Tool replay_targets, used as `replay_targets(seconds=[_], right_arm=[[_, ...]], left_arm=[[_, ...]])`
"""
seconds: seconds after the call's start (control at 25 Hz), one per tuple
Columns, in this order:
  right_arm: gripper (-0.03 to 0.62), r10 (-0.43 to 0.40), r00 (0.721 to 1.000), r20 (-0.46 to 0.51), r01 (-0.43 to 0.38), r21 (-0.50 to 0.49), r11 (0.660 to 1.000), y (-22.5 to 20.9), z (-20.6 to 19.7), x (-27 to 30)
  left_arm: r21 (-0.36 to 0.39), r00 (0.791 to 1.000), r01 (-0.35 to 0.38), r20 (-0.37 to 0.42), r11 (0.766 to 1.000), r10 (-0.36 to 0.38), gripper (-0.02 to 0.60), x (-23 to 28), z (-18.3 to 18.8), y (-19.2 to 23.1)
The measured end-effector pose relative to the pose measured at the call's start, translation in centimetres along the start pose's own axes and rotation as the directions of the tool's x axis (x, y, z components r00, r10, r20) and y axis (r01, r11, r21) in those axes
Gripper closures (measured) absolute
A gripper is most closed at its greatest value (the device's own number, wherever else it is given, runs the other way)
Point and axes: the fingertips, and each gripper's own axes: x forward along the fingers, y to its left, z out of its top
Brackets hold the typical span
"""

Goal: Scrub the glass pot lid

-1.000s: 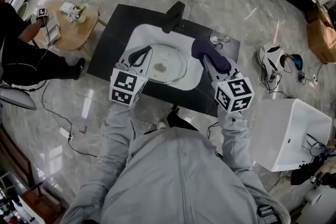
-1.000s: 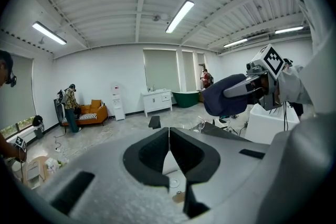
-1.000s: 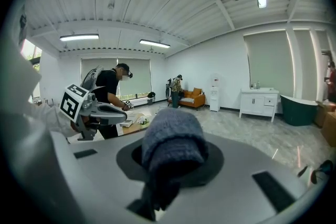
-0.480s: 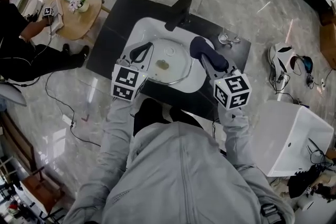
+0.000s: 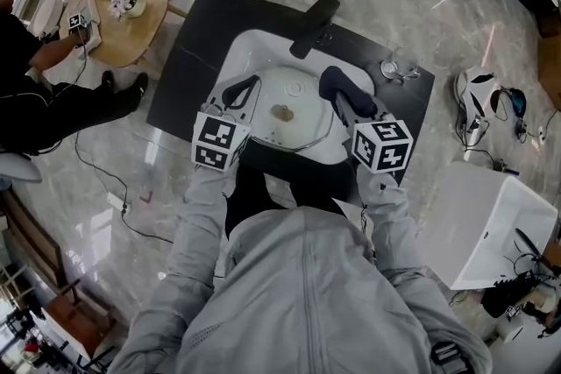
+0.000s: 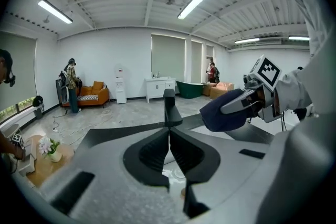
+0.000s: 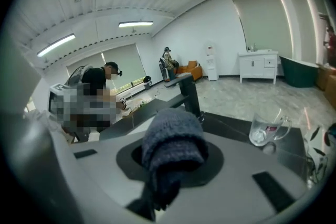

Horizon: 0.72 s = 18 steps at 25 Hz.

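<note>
The glass pot lid [image 5: 302, 120] lies in the white sink [image 5: 248, 50], with a brown smear [image 5: 282, 112] near its middle and its knob [image 5: 294, 87] toward the faucet. My left gripper [image 5: 244, 88] is at the lid's left edge, its jaws shut, and I see nothing between them. In the left gripper view the lid [image 6: 177, 171] shows just below the closed left gripper [image 6: 169, 136]. My right gripper [image 5: 351, 101] hovers over the lid's right edge, shut on a dark blue cloth [image 5: 342, 86]. That cloth [image 7: 173, 147] fills the right gripper [image 7: 170, 165] in its own view.
A black faucet [image 5: 314, 24] rises at the sink's far rim. A glass mug [image 5: 395, 66] stands on the black counter [image 5: 188, 74] at the far right. A seated person [image 5: 35, 92] and a small wooden table [image 5: 118, 22] are off to the left. A white box [image 5: 486, 223] is on the right.
The head view has shifted, so the sink sits a little further right and lower in the picture. Both grippers hold about the same places beside the lid, the right one still gripping the cloth.
</note>
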Motion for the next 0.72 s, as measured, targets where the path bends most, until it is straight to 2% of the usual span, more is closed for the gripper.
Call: replay_targets(seconds=[0.16,0.4,0.48,0.56,0.72], right_arm=[[0.511,-0.039,0.998,-0.044,0.042,0.086,0.995,-0.3,-1.8,3.3],[0.511,-0.046,0.982,-0.181,0.064,0.096,0.993,0.4,-6.2,8.2],[0.511,-0.056,0.978,-0.200,0.077,0.101,0.992,0.2,-7.0,9.7],[0.511,-0.093,0.974,-0.206,0.109,0.068,0.992,-0.4,-7.7,10.8],[0.511,-0.205,0.948,-0.243,0.182,-0.112,0.977,-1.9,-9.5,12.6]], left_arm=[[-0.015,0.999,0.027,-0.017,1.000,-0.027,0.554,0.7,-1.7,1.3],[-0.019,0.999,0.046,-0.028,0.999,-0.046,0.554,1.0,-3.3,3.4],[-0.021,0.998,0.053,-0.030,0.998,-0.054,0.554,1.3,-3.7,3.9],[-0.016,0.997,0.067,-0.036,0.998,-0.068,0.554,1.6,-4.3,4.0],[-0.015,0.994,0.089,-0.056,0.996,-0.090,0.554,2.0,-5.5,4.0]])
